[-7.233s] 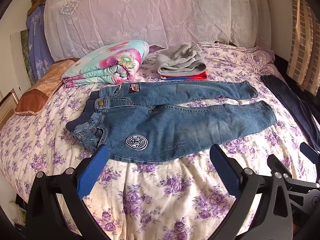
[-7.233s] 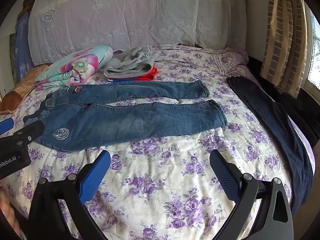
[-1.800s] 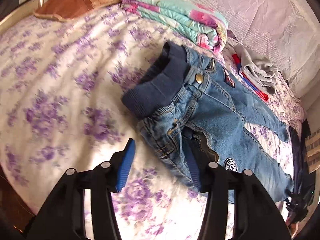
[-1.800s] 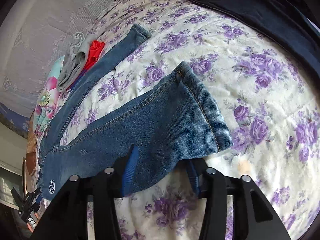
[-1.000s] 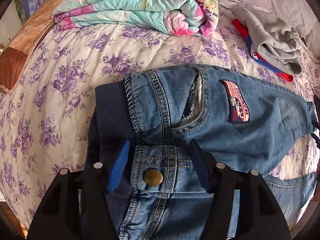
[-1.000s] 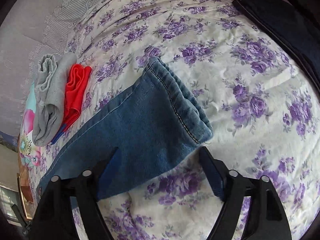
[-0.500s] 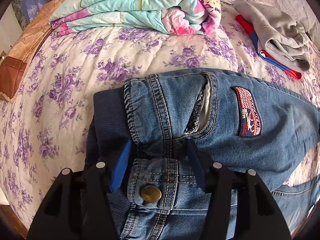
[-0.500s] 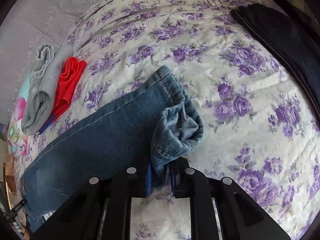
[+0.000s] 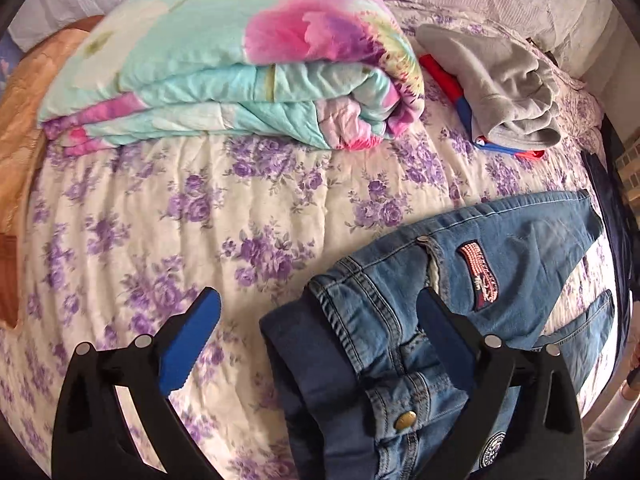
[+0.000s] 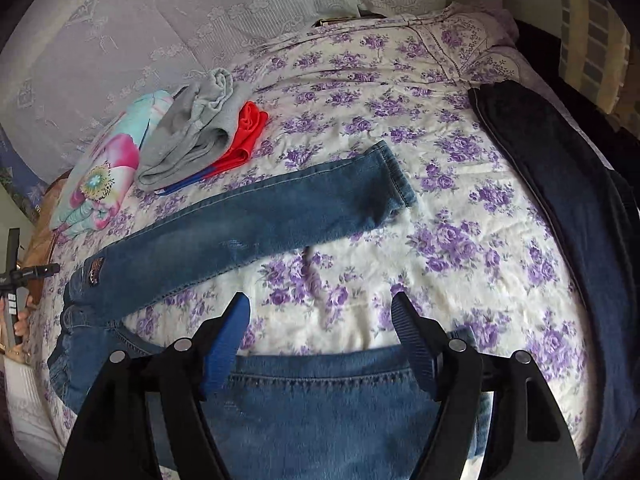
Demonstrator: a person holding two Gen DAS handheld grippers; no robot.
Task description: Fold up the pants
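Note:
The blue jeans [image 9: 520, 248] lie on the floral bedspread [image 9: 160, 220], waistband at the lower middle of the left wrist view. My left gripper [image 9: 318, 296] hangs above the waistband corner. Its jaws are opening wide, and the pads touch no denim. In the right wrist view the far leg [image 10: 260, 216] stretches across the bed, its hem slightly curled. The near leg [image 10: 320, 408] lies under the bases of the fingers. My right gripper [image 10: 320, 300] is opening too, with only bedspread showing between its tips.
A folded floral quilt [image 9: 240, 60] and a grey garment [image 9: 500, 76] on red and blue clothes lie toward the head of the bed. A dark navy garment [image 10: 560, 200] runs along the right side. A brown pillow [image 9: 16, 152] sits at the left.
Both grippers have opened and let go. The left released the waistband and the right released the far leg's hem. Both have drawn back and risen, and the far leg now lies stretched out.

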